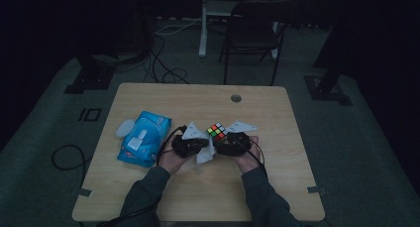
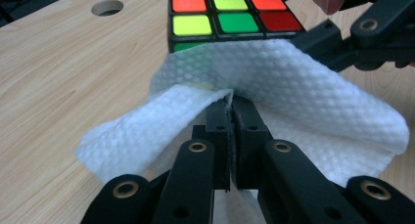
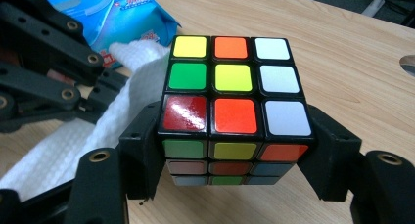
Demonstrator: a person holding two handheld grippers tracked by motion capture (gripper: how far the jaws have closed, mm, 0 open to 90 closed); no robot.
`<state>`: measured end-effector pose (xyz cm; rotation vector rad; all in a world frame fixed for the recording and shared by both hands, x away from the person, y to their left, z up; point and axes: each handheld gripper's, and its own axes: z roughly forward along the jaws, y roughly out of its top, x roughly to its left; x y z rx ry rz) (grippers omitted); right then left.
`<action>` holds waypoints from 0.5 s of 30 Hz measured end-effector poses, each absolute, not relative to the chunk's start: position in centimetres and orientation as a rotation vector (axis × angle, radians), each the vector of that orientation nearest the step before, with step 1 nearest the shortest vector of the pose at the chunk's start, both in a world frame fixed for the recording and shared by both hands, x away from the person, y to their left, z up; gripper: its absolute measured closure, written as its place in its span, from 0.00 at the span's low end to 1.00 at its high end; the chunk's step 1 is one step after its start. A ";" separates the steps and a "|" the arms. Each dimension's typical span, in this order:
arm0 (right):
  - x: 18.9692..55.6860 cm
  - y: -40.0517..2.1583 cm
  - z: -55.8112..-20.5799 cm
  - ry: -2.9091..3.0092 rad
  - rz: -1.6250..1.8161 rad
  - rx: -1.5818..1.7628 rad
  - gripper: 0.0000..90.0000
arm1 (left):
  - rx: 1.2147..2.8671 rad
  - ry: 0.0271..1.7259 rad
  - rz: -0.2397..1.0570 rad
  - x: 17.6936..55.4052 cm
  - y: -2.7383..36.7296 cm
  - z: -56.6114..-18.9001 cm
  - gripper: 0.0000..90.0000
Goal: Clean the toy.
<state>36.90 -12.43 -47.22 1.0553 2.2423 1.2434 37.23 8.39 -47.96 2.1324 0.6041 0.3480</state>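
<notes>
A multicoloured plastic puzzle cube is held just above the pale wooden surface, near its middle, clamped between the two black jaws of the right tool, which press on its opposite sides. The left tool is seen with its jaws together, pinched on a fold of a white embossed wet wipe. The wipe is draped over the left tool's tips and is pressed against one side face of the cube, below the row of coloured stickers seen in the left gripper view.

The work in hand is judged to be the wiping of the cube. The wipe has already been taken out and gripped, the cube has been picked up, and contact between the two is made. What is left, as far as can be judged, is the wiping of the other faces, for which the cube would have to be turned, and then the setting down of both things.

A blue soft pack of wet wipes lies on the surface to the left of the hands.
</notes>
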 end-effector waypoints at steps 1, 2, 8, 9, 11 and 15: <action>37.0 -12.4 -47.2 2.237 1.246 1.064 0.38 | 2.131 0.605 0.345 37.2 8.3 -48.0 0.97; 37.0 -12.4 -47.2 2.237 1.246 1.064 0.38 | 2.132 0.604 0.345 37.2 8.3 -48.0 0.97; 37.3 -12.3 -47.3 2.222 1.247 1.112 0.38 | 2.133 0.600 0.330 37.0 7.8 -48.4 0.98; 37.3 -12.3 -47.3 2.221 1.251 1.123 0.38 | 2.132 0.599 0.328 37.0 7.7 -48.5 0.97; 37.4 -12.2 -47.3 2.215 1.247 1.133 0.38 | 2.137 0.597 0.326 36.9 7.6 -48.6 0.97; 37.6 -12.1 -47.3 2.206 1.246 1.159 0.38 | 2.143 0.590 0.318 36.9 7.4 -48.8 0.97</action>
